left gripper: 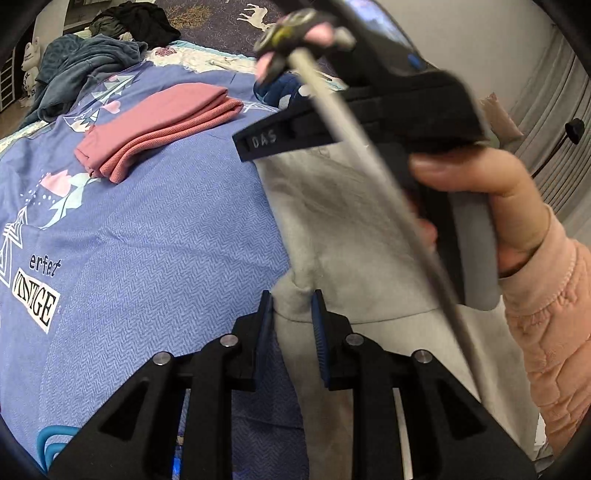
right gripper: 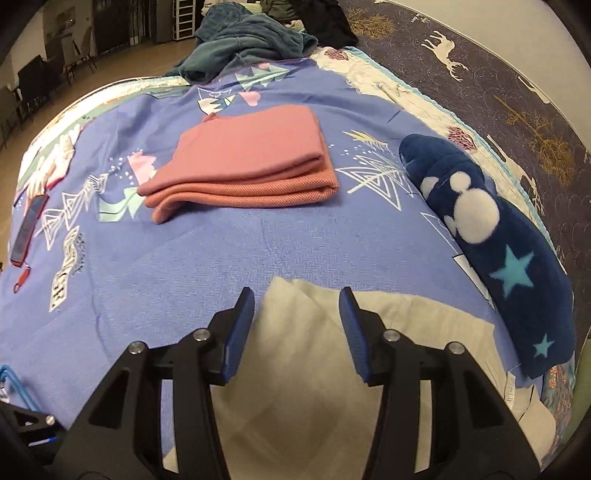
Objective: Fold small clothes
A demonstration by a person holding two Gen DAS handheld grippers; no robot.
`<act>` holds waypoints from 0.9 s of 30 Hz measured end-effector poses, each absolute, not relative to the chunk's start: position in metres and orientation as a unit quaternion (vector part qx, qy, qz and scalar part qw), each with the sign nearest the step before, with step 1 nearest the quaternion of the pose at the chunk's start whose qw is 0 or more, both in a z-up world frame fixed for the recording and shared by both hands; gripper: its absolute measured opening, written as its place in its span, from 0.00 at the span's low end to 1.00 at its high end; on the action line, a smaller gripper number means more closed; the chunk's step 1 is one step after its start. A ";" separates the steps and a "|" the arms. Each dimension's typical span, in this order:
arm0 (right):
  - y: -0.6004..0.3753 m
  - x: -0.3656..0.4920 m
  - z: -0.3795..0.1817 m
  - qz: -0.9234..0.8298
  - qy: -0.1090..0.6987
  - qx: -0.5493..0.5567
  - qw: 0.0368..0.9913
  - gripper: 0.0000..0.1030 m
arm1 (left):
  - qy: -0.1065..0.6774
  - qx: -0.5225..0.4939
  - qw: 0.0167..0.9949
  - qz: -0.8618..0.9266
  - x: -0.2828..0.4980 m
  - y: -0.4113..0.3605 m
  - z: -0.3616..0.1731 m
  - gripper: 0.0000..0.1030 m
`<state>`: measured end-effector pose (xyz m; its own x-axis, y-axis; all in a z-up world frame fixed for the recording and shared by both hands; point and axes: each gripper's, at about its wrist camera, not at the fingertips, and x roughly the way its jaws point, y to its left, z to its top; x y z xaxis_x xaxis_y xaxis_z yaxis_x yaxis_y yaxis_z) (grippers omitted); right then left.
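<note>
A pale grey-cream garment [left gripper: 343,236] lies on the blue printed bedspread [left gripper: 155,240]. My left gripper [left gripper: 291,301] is shut on a bunched fold of this garment. In the left wrist view the right gripper's black body [left gripper: 406,107] and the hand holding it hover over the cloth. In the right wrist view my right gripper [right gripper: 297,299] is open, its jaws on either side of a corner of the cream garment [right gripper: 306,354], not pinching it. A folded pink garment [right gripper: 247,162] lies further back on the bed.
A navy fleece with white spots and stars [right gripper: 491,240] lies at the right. A teal blanket [right gripper: 243,44] and dark clothes [right gripper: 325,18] are piled at the far end. A red phone [right gripper: 27,229] lies at the left edge. A dark deer-print cover [right gripper: 517,92] lies at the far right.
</note>
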<state>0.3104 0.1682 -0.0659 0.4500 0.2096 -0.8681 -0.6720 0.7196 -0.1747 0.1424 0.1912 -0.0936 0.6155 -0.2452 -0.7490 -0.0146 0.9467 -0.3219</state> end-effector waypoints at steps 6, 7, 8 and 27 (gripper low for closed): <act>0.153 0.313 -0.055 0.304 0.418 -0.159 0.841 0.03 | 0.421 -0.136 0.896 -0.028 0.127 0.191 -0.086 0.00; 0.150 0.313 -0.049 0.315 0.408 -0.140 0.845 0.03 | 0.417 -0.127 0.900 -0.010 0.123 0.191 -0.084 0.00; 0.149 0.314 -0.045 0.327 0.403 -0.122 0.846 0.03 | 0.416 -0.111 0.903 0.018 0.121 0.192 -0.085 0.00; -0.036 0.254 -0.062 0.179 0.520 -0.015 0.835 0.08 | 0.444 -0.108 0.888 -0.044 0.143 0.166 -0.097 0.03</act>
<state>0.2543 -0.0357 -0.0617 0.3943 0.2837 -0.8741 -0.3142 0.9355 0.1618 0.1427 0.1663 -0.0970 0.6016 -0.1747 -0.7795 -0.0175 0.9727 -0.2316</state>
